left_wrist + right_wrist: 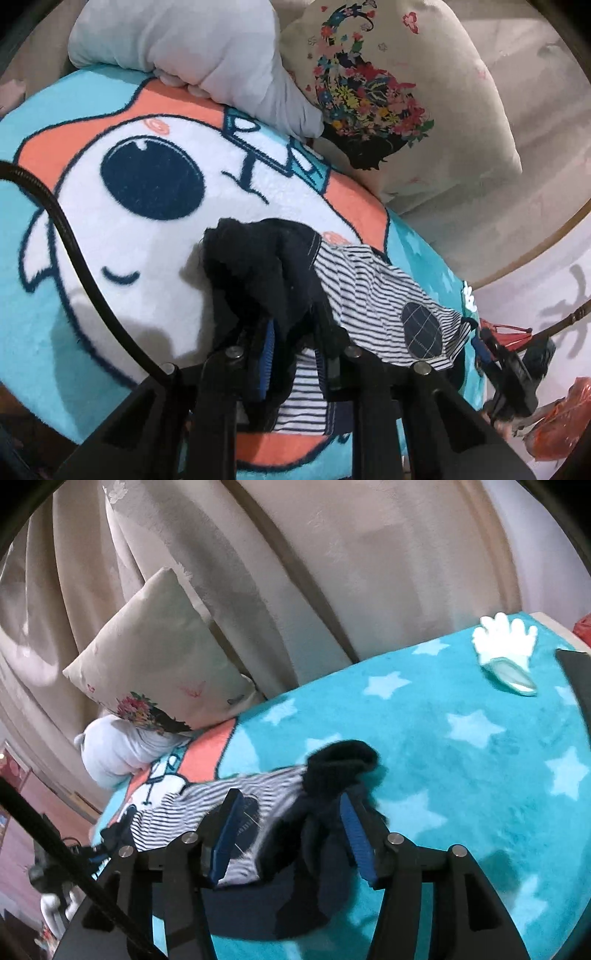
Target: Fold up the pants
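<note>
Small pants, white with navy stripes, navy patches and dark navy cuffs, lie on a turquoise cartoon blanket. My left gripper is shut on a dark navy part of the pants, which bunches up over the fingers. In the right wrist view the pants stretch to the left. My right gripper has its jaws apart around a dark navy bunch of the pants; the blue pads do not press it.
A floral cushion and a pale grey pillow lie at the blanket's far edge, before beige curtains. A white glove lies on the starred blanket. A black cable crosses the left view.
</note>
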`<state>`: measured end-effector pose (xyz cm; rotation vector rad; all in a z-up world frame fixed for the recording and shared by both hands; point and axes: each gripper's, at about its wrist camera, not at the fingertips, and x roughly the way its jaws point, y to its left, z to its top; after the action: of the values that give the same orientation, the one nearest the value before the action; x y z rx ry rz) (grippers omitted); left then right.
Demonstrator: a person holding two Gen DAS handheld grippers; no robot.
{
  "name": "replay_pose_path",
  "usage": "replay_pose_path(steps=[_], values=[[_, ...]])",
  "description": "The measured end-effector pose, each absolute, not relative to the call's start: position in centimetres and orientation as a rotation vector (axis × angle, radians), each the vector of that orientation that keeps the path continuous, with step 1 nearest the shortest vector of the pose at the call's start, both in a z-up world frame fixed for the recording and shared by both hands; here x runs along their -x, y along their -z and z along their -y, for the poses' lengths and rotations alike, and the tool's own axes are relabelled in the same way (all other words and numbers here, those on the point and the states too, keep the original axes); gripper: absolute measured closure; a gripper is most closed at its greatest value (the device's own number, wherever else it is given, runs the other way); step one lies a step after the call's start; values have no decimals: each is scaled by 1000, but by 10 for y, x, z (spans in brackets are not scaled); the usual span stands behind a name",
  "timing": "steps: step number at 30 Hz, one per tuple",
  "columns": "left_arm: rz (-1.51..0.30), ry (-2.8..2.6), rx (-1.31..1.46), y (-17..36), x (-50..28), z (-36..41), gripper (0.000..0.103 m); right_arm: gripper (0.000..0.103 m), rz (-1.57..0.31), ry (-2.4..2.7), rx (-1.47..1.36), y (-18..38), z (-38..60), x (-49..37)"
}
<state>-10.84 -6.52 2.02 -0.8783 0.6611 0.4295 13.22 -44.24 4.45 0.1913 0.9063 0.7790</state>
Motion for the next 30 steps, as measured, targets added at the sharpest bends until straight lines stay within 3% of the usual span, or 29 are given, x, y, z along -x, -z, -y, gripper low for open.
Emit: replay_pose_path(steps=[4,5,6,7,8,10,11,12,14,23,24,25,27,30], values=[[-660,-422,909,-15,106,64,82,45,-907,-676,-121,-31,418,-146],[-655,-419,909,-16,103,64,69,51,-914,-669,-101,-27,412,-149],[-644,-414,906,-18,100,65,46,78,-928,-674,-83,-25,406,-152],[-635,-413,902,-19,96,65,36,88,-948,-684,-76,-24,403,-154],[-628,-416,894,-21,90,64,26,88,-958,-703,-93,-25,403,-155],[-641,-423,890,-20,75,63,26,89,-929,-732,-108,-35,406,-150],[-649,-417,886,-20,69,62,35,89,-915,-736,-108,-40,408,-147],[-669,-420,874,-19,63,62,62,89,-905,-744,-112,-46,410,-144],[-709,-403,881,-16,58,61,94,89,-903,-774,-143,-57,417,-138],[-715,-408,853,-23,88,65,97,88,-1020,-757,-200,-43,457,-128],[-739,-408,862,-15,88,65,96,80,-1040,-734,-188,-34,461,-128],[-754,-404,879,-7,89,63,96,64,-1063,-715,-193,-25,466,-129],[-735,-380,900,-2,94,64,96,47,-1077,-714,-264,-16,480,-130],[-688,-365,897,-10,106,64,94,35,-1039,-726,-351,-19,497,-130]])
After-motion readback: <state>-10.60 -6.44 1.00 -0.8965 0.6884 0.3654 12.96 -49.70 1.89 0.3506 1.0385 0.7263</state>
